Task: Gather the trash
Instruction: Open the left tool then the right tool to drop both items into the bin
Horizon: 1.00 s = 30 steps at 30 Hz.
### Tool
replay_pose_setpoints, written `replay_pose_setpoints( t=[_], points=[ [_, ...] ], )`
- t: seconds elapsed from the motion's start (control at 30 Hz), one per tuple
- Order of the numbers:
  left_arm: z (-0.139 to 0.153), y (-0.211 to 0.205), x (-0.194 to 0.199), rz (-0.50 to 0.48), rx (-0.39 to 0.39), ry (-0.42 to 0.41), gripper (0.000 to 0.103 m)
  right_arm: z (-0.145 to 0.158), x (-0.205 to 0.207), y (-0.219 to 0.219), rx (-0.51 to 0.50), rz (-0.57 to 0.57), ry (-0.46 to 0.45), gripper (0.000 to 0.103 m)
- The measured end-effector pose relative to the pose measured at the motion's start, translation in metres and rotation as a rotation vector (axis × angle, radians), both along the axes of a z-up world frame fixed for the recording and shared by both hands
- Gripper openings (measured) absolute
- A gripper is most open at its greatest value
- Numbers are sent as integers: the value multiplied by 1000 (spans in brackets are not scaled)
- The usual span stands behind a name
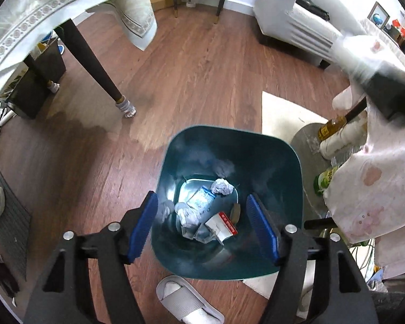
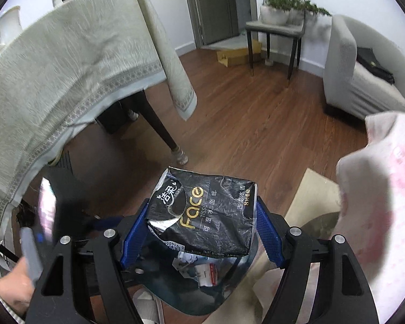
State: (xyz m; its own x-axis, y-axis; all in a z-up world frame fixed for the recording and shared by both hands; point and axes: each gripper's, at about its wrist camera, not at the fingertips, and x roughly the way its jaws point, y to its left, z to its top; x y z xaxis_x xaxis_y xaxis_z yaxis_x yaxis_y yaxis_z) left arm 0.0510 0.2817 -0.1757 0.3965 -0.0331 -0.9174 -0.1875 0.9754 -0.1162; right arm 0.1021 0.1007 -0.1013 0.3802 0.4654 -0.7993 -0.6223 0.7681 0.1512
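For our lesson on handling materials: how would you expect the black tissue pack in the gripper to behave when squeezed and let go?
The black tissue pack looks crumpled and torn open, so probably soft and nearly empty: it should crush easily. Its glossy film may be slippery. Likely light, it might flutter rather than drop straight into the bin.

Glossy plastic bin (image 1: pixel 283 162); crinkled shiny tissue pack (image 2: pixel 202 216); wood floor (image 1: pixel 189 67)

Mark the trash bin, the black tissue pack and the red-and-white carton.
trash bin (image 1: pixel 272 156), left wrist view, inner right wall below the rim
black tissue pack (image 2: pixel 205 213), right wrist view, printed front face
red-and-white carton (image 1: pixel 222 225), left wrist view, its white face, inside the bin
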Motion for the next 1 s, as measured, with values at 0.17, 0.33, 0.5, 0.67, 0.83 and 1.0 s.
replay_pose_setpoints(
  t=[0.17,0.33,0.5,0.67,0.83,1.0],
  points=[
    [18,14,-6,35,1,-47,72,-28,1,9,-43,-1,45,74],
    [42,24,-11,61,4,-112,71,-53,2,16,-75,2,85,74],
    [64,28,-16,61,-2,-185,69,-68,-2,25,-94,27,105,75],
    [82,28,-21,61,-3,-231,63,-83,-4,30,-96,39,134,75],
    [100,24,-24,51,-4,-277,58,-101,-9,37,-104,58,163,76],
    [121,23,-29,50,-18,-337,54,-117,-20,43,-149,95,177,84]
  ],
)
